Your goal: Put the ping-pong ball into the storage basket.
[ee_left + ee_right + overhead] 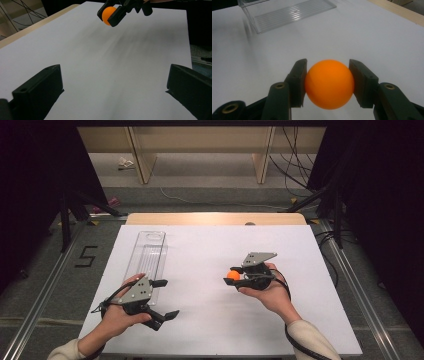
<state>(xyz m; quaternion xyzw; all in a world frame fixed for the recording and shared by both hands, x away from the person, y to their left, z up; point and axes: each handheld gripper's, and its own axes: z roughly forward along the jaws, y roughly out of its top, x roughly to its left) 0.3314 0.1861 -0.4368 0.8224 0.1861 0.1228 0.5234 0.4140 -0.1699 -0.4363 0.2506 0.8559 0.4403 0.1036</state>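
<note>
An orange ball (pixel 329 83) sits pinched between the two black jaws of my right gripper (pixel 328 82), which is shut on it. From above, the ball (pixel 233 275) and right gripper (pixel 234 276) hang a little over the white table top (pixel 210 320), right of centre, pointing left. My left gripper (pixel 164 298) rests at the front left with its jaws wide apart and nothing between them. Along the left gripper's own jaws (pixel 112 82) I see bare white surface, and farther off the ball (pixel 108 15) in the right gripper (pixel 110 15).
A long clear plastic tray (pixel 147 260) lies on the left part of the table, just beyond my left hand; its ribbed floor (pixel 287 13) shows ahead of the right gripper. Wooden shelving (pixel 200 150) and cables lie on the floor beyond the table's far edge.
</note>
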